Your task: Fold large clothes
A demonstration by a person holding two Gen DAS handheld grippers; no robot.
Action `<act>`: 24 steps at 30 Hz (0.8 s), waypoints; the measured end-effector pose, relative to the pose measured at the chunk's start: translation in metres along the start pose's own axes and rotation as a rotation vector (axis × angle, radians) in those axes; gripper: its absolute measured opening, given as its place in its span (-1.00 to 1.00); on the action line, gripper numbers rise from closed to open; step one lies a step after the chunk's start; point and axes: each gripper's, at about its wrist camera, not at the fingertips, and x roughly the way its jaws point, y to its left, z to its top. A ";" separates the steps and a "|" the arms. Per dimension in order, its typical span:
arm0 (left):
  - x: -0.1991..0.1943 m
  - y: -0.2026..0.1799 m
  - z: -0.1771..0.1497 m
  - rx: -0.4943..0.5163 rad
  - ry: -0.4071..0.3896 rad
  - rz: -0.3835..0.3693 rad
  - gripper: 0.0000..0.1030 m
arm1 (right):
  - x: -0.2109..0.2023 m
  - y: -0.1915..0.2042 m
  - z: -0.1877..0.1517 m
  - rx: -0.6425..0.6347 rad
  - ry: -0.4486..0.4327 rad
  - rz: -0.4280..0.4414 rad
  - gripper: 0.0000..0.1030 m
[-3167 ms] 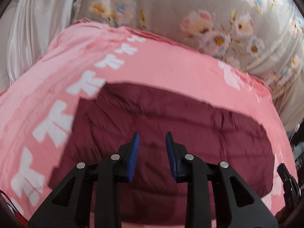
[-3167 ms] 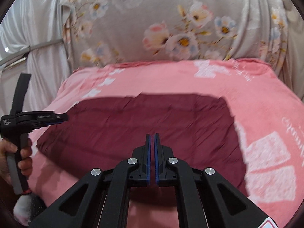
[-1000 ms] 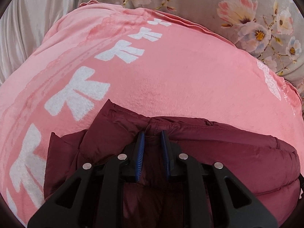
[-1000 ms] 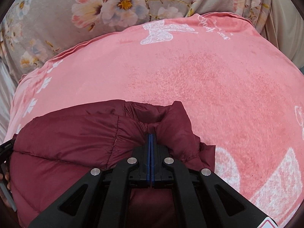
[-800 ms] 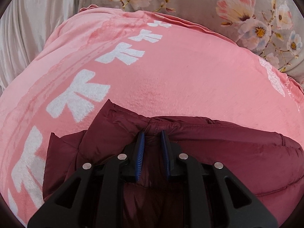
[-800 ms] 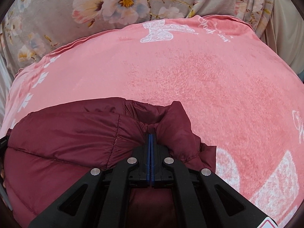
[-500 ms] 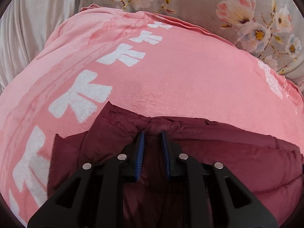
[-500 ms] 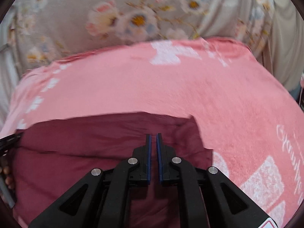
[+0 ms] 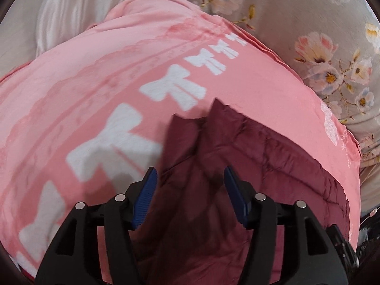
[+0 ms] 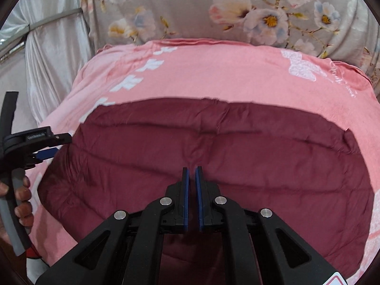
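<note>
The right gripper [image 10: 192,169] sits closest, its blue pads drawn nearly together with only a thin slit between them and no cloth caught in it; it hangs just above the near half of the maroon padded garment [image 10: 213,161]. My guess is that it is kept narrow because it has nothing to carry at this point in the fold.

The left gripper [image 9: 190,182] is at the garment's left end, its jaws opening, the pads standing wide to either side of a bunched ridge of maroon cloth without pressing on it. That looks like a release, so the folded end can settle. From the right wrist view the same tool shows at the left edge, held by the person's hand [image 10: 21,197].

The garment lies doubled and puffy across the pink blanket [image 10: 213,71], its far edge running fairly straight from side to side, its right end rounded. The left corner pokes up in two points near the white bow prints [image 9: 175,87].

Beyond it, a broad band of bare blanket reaches toward the floral fabric [image 10: 190,7] at the back, so I'd judge there is ample room for a further fold away from the person. To the left the blanket drops off beside a pale silvery drape [image 10: 52,54], leaving less margin there.
</note>
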 end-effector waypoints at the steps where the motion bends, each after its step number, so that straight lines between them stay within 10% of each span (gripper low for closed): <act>1: 0.001 0.005 -0.002 -0.009 0.009 0.001 0.17 | 0.003 0.002 -0.004 -0.003 0.004 -0.009 -0.85; 15: 0.016 0.017 -0.032 -0.036 0.060 -0.092 0.64 | 0.030 0.008 -0.027 -0.051 0.016 -0.091 -0.86; 24: -0.001 -0.001 -0.024 -0.037 0.089 -0.200 -0.69 | -0.020 -0.002 -0.035 0.029 -0.020 0.002 -0.86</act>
